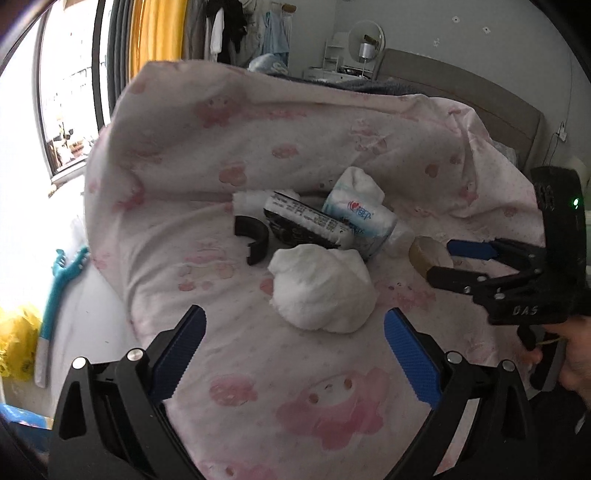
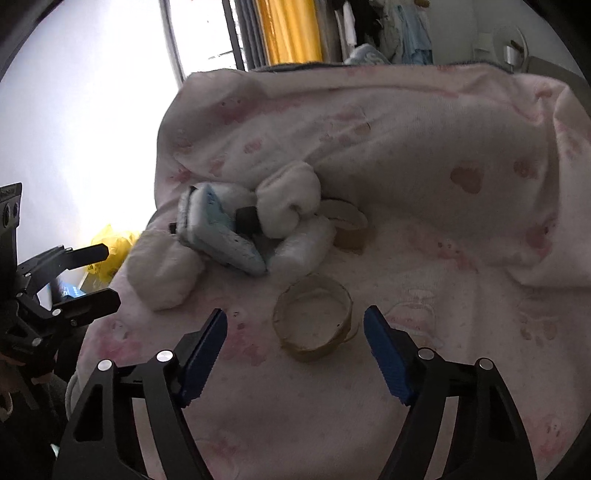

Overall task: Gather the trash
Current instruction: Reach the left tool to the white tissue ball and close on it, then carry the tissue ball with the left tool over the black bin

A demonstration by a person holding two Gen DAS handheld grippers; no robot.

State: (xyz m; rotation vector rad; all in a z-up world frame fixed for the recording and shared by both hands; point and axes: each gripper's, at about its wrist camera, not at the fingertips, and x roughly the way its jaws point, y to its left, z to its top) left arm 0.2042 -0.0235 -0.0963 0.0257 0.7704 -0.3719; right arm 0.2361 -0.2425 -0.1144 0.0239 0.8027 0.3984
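Trash lies in a pile on a pink patterned quilt (image 1: 207, 155). A big crumpled white tissue wad (image 1: 321, 288) sits just ahead of my open left gripper (image 1: 293, 343). Behind it are a blue-white tissue pack (image 1: 364, 219), a black-white wrapper (image 1: 306, 225) and a black curved plastic piece (image 1: 253, 238). A brown tape-roll core (image 2: 314, 321) lies between the tips of my open right gripper (image 2: 295, 334); it also shows in the left wrist view (image 1: 428, 254). A second core (image 2: 349, 225) lies by the pile.
A yellow plastic bag (image 2: 109, 251) sits on the floor left of the bed; it also shows in the left wrist view (image 1: 16, 343). A teal back-scratcher (image 1: 59, 291) lies at the bed's left side. A headboard (image 1: 480, 92) and hanging clothes (image 1: 229, 29) stand behind.
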